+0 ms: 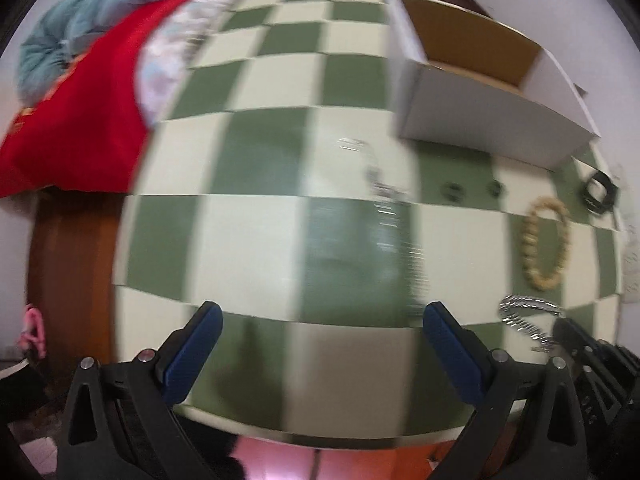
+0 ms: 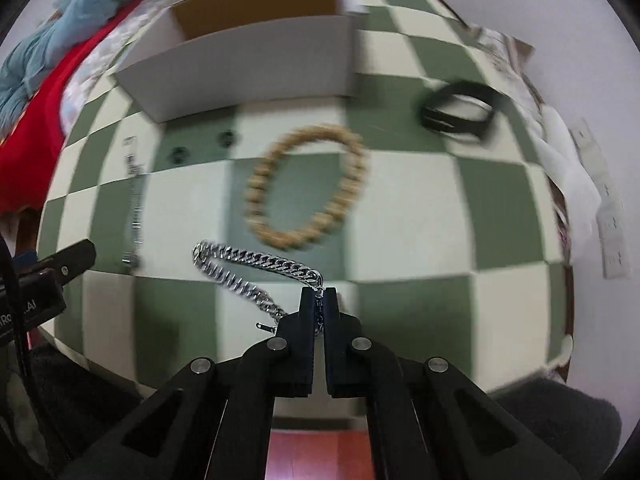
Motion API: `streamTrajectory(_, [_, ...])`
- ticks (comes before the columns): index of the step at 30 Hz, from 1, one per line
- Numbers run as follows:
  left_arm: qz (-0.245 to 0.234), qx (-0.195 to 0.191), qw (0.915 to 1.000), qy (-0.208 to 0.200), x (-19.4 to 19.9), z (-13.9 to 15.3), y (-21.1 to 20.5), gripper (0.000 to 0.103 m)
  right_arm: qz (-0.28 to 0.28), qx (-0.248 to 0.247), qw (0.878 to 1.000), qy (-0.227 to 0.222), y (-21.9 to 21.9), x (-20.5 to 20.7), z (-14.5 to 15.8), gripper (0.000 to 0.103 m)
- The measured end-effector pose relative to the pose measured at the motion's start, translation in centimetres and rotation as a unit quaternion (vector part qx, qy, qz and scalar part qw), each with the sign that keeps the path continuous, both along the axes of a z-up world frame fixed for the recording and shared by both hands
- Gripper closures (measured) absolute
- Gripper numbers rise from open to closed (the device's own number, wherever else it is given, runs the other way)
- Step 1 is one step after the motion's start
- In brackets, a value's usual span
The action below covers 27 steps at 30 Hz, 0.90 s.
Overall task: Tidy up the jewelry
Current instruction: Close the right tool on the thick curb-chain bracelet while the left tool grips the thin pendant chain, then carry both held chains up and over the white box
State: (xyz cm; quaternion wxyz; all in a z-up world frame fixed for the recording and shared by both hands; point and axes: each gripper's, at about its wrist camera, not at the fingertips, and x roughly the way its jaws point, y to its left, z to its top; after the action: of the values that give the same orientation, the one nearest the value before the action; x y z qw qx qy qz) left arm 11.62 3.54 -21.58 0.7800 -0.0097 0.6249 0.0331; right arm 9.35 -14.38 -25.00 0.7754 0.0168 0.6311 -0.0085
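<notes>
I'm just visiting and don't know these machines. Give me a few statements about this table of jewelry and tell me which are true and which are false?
1. The right gripper is shut on the silver chain. True.
2. The left gripper is holding the beaded bracelet. False: it is open with nothing between its fingers, and the bracelet lies on the checkered cloth.
3. The white box is open at the top. True.
4. The black band is inside the box. False: it lies on the cloth beside the box.
5. The beaded bracelet lies between the chain and the box. True.
</notes>
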Motion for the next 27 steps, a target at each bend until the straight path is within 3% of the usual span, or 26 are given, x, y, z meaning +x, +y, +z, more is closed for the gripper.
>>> streamTrajectory(6, [-0.043,0.000,0.9990,0.011,0.0,-1.5,-4.2,0.028,-0.022,0.000,1.000,-0.001,-2.3,-0.9,0.4,0.100])
streamTrajectory(9, [-0.045,-0.004,0.9990,0.006,-0.3,-1.6,-4.8,0.037,-0.024,0.000,1.000,-0.003,-2.2,-0.7,0.4,0.100])
streamTrajectory(11, [-0.047,-0.012,0.9988,0.005,-0.3,-1.5,-5.0,0.048,-0.026,0.002,1.000,-0.004,-2.3,-0.8,0.4,0.099])
streamTrajectory(13, [-0.052,-0.012,0.9986,0.000,-0.2,-1.2,-5.4,0.067,-0.027,0.002,1.000,-0.005,-2.1,-0.6,0.3,0.099])
streamTrajectory(14, [-0.055,-0.013,0.9984,0.000,-0.2,-1.1,-5.6,0.082,-0.028,0.003,1.000,-0.005,-2.3,-0.4,0.4,0.099])
streamTrajectory(16, [-0.058,-0.014,0.9982,0.003,-0.1,-1.0,-5.8,0.095,-0.029,0.003,1.000,-0.006,-2.2,-0.4,0.3,0.099])
streamTrajectory(27, [-0.049,-0.025,0.9985,-0.002,-1.4,-0.4,-4.9,0.096,-0.039,0.016,0.999,-0.008,-2.8,-0.1,0.3,0.099])
